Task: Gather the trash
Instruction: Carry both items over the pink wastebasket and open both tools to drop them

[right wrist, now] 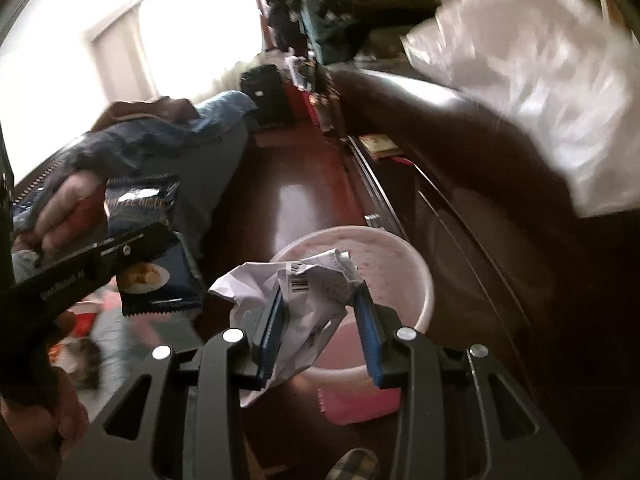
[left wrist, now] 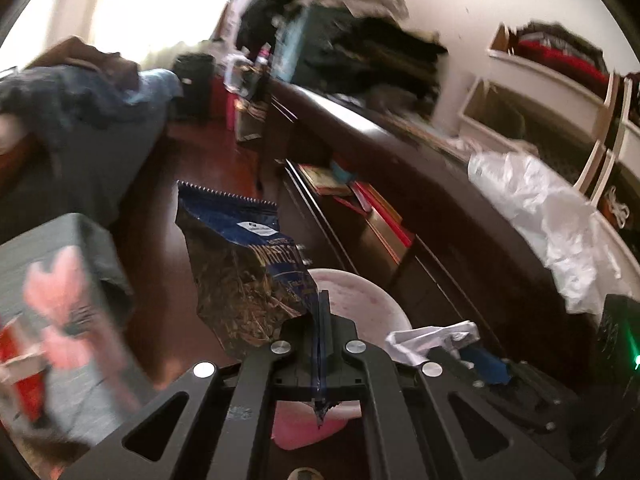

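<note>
Gripping a dark blue snack bag [left wrist: 240, 264] by one pinched edge, the left gripper [left wrist: 322, 300] has its jaws fully closed, the foil trapped between them and the bag standing up and to the left of the fingers. Right gripper [right wrist: 318, 300]: jaws clamped on a crumpled white paper [right wrist: 296, 292] with a barcode showing, blue pads [right wrist: 272, 320] pressing it from both sides. Pink-and-white bin [right wrist: 392, 264] sits on the dark reddish floor [right wrist: 296, 184], directly beyond and below both grippers; in the left wrist view its rim [left wrist: 372, 296] shows just behind the bag. In the right wrist view the left gripper and bag appear at left, beside the bin, not over it. White plastic bag [left wrist: 536, 216] lies on the dark dresser [left wrist: 420, 184] to the right. Both views are motion-blurred.
</note>
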Motion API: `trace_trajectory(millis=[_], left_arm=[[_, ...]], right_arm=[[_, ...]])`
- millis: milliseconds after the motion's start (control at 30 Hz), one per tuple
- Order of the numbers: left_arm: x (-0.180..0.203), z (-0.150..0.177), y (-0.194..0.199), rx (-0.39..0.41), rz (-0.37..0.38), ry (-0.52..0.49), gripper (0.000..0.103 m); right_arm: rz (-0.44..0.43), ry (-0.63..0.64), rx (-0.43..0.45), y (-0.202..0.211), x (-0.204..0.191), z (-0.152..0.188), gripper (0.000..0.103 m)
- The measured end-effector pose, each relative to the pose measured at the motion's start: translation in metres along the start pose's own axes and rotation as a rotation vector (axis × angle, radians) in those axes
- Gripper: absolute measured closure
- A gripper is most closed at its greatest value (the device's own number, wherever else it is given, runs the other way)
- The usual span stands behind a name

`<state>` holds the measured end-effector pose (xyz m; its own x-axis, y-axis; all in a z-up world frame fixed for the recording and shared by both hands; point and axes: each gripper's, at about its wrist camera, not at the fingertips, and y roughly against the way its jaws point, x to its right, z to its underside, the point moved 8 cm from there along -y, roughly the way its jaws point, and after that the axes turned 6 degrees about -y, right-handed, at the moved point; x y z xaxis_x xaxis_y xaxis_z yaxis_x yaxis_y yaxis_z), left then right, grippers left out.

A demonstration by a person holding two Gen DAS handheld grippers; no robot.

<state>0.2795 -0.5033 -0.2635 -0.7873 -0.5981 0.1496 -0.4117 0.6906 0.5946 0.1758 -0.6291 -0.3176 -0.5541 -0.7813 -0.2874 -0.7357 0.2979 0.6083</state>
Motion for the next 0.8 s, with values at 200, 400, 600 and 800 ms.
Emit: trace_trajectory(millis=[200,400,600,800], left_arm=[[0.013,-0.005,-0.057,-0.061,0.036,-0.057,0.095],[0.01,-0.007,-0.074,-0.066,0.053,-0.047,0.044],[0.009,-0.017,-0.069,-0.026,0.028,-0.057,0.031],[-0.003,-0.021,-0.049,-0.004,0.007,-0.017,0.028]], right_arm=[[0.067,0.008,-0.003,-0.048,0.02,0.001,0.066],[0.099,-0.002,0.007,-0.071,0.035,-0.005,0.058],[0.107,0.002,0.015,-0.071,0.036,-0.004,0.055],[0.114,0.028,0.02,-0.072,0.029,-0.006,0.052]])
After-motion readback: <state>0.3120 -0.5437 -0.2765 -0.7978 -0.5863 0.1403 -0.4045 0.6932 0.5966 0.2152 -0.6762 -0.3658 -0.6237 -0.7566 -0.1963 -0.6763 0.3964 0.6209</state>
